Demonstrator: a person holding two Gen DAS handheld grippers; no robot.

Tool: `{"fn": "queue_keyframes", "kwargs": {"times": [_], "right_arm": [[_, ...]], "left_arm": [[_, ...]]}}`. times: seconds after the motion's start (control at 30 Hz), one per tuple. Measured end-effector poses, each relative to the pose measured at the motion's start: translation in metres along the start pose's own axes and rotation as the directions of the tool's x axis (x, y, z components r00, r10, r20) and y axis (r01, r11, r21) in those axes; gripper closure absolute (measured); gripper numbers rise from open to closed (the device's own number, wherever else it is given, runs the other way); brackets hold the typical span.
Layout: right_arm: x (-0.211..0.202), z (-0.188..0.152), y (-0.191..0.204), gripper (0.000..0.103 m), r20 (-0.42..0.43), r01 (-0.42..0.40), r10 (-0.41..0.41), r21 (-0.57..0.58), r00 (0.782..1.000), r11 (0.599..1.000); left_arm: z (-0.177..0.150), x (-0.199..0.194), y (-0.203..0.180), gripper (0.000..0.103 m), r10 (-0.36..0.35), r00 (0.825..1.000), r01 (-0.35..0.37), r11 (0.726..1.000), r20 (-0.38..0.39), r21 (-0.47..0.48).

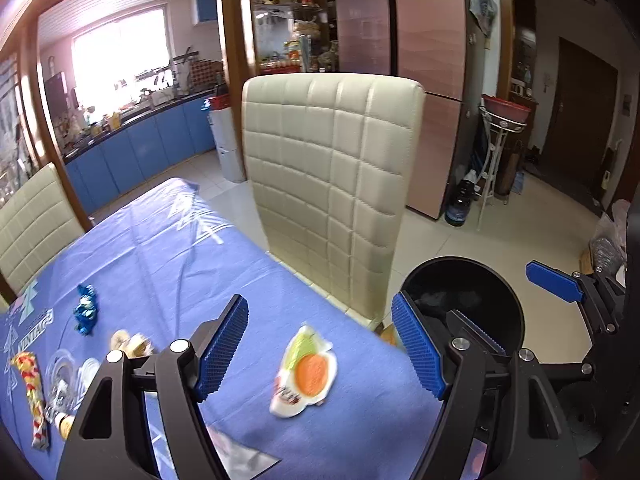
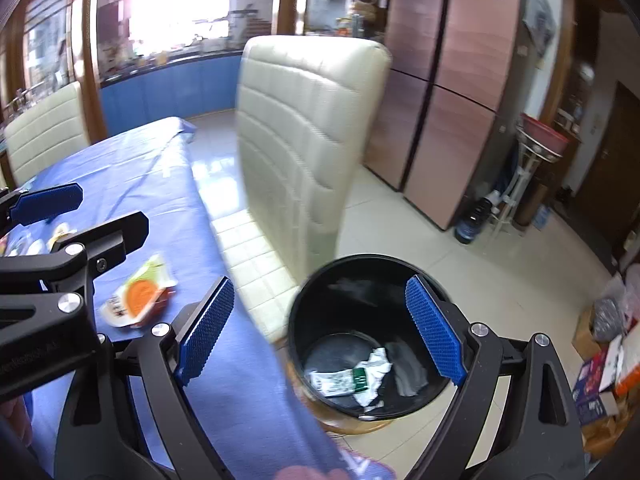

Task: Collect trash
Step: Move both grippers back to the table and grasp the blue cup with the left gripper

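Note:
A white wrapper with an orange fruit print (image 1: 306,372) lies on the blue tablecloth (image 1: 168,248), between the open fingers of my left gripper (image 1: 320,352); it also shows in the right wrist view (image 2: 138,298). My right gripper (image 2: 320,330) is open and empty above the black trash bin (image 2: 298,320), which holds a crumpled white and green wrapper (image 2: 352,378). The bin (image 1: 496,280) stands on the floor off the table's right edge. More trash lies at the left: a blue foil wrapper (image 1: 86,314), a red and yellow wrapper (image 1: 34,396), clear plastic (image 1: 66,380).
A cream padded chair (image 1: 332,188) stands at the table's far right side beside the bin. A second cream chair (image 1: 32,224) is at the far left. A pink fridge (image 1: 428,60), a plant stand (image 1: 500,152) and boxes on the floor (image 2: 604,364) are to the right.

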State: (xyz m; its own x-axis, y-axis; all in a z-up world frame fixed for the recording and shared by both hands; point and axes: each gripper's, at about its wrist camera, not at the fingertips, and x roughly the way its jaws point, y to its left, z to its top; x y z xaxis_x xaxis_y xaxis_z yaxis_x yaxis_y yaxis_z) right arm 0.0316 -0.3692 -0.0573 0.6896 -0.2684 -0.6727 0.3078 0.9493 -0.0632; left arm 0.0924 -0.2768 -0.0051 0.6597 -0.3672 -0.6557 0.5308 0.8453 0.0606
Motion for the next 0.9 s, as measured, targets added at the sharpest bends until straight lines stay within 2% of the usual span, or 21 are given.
{"fn": "queue_keyframes", "kwargs": {"times": [0.2,0.37,0.57,0.73,0.83,0.9], "right_arm": [[-0.008,-0.006,0.037,0.016,-0.008,-0.092,0.092,-0.092,0.996,0.992],[-0.017,-0.015,0.073,0.016,-0.023,-0.183,0.182,-0.169,0.983,0.968],[-0.025,-0.026,0.113,0.016,-0.043,-0.274,0.271,-0.251,0.961,0.929],[-0.034,-0.037,0.137,0.016,-0.056,-0.332,0.33,-0.293,0.942,0.897],[-0.04,-0.045,0.148,0.016,-0.063,-0.36,0.359,-0.31,0.931,0.88],[-0.043,-0.051,0.155,0.016,-0.068,-0.376,0.375,-0.318,0.925,0.87]], "left_arm": [[-0.023,-0.02,0.037,0.031,0.076,0.997,-0.077,0.993,-0.022,-0.088],[-0.047,-0.036,0.061,0.031,0.139,0.989,-0.146,0.978,-0.053,-0.148],[-0.081,-0.059,0.089,0.03,0.225,0.97,-0.241,0.945,-0.094,-0.22],[-0.106,-0.084,0.109,0.031,0.305,0.946,-0.324,0.907,-0.111,-0.269],[-0.121,-0.096,0.118,0.03,0.323,0.937,-0.348,0.888,-0.13,-0.3],[-0.134,-0.103,0.122,0.019,0.329,0.933,-0.359,0.876,-0.144,-0.322]]}}
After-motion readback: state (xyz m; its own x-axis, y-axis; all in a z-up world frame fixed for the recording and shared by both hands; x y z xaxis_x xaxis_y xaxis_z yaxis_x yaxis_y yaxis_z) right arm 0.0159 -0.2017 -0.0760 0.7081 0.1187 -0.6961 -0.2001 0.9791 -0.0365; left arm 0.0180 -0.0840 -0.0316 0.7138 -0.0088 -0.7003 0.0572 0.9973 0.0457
